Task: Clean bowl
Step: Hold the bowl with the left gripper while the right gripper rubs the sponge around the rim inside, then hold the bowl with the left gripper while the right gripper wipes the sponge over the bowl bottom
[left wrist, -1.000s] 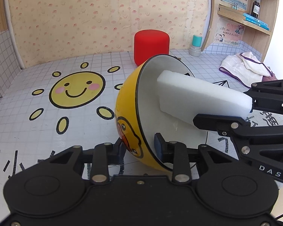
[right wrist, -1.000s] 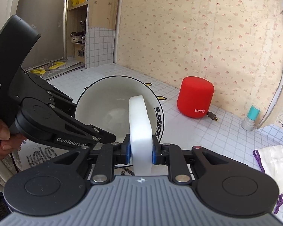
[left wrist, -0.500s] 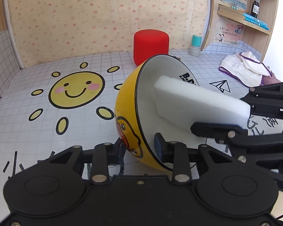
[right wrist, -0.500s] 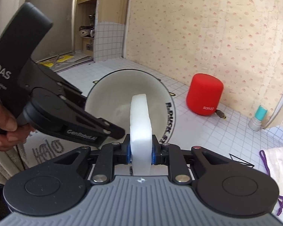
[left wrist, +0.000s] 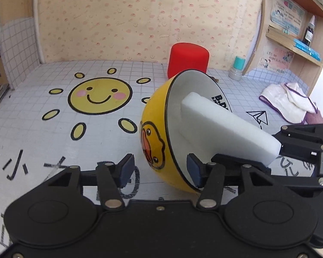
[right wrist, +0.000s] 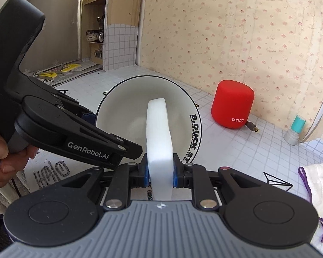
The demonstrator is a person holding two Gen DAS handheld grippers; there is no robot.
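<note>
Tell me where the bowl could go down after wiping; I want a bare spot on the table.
Bare: the sun print left of the bowl, and the grid between the red speaker and the paper-plane print. Crowded: the right side, with the cloth and the right gripper holding the sponge.

In the left wrist view the sponge (left wrist: 221, 126) covers much of the bowl (left wrist: 159, 116) interior and its rim lettering past "B.D". The left tool (left wrist: 160, 167) body hides the bowl's base and the tabletop (left wrist: 32, 129) beneath; whether its pads touch the bowl cannot be told. The right tool (left wrist: 275, 152) runs off the right edge. In the right wrist view the hand (right wrist: 0, 157) is cut by the left edge, and the cloth (right wrist: 320, 182) by the right.
</note>
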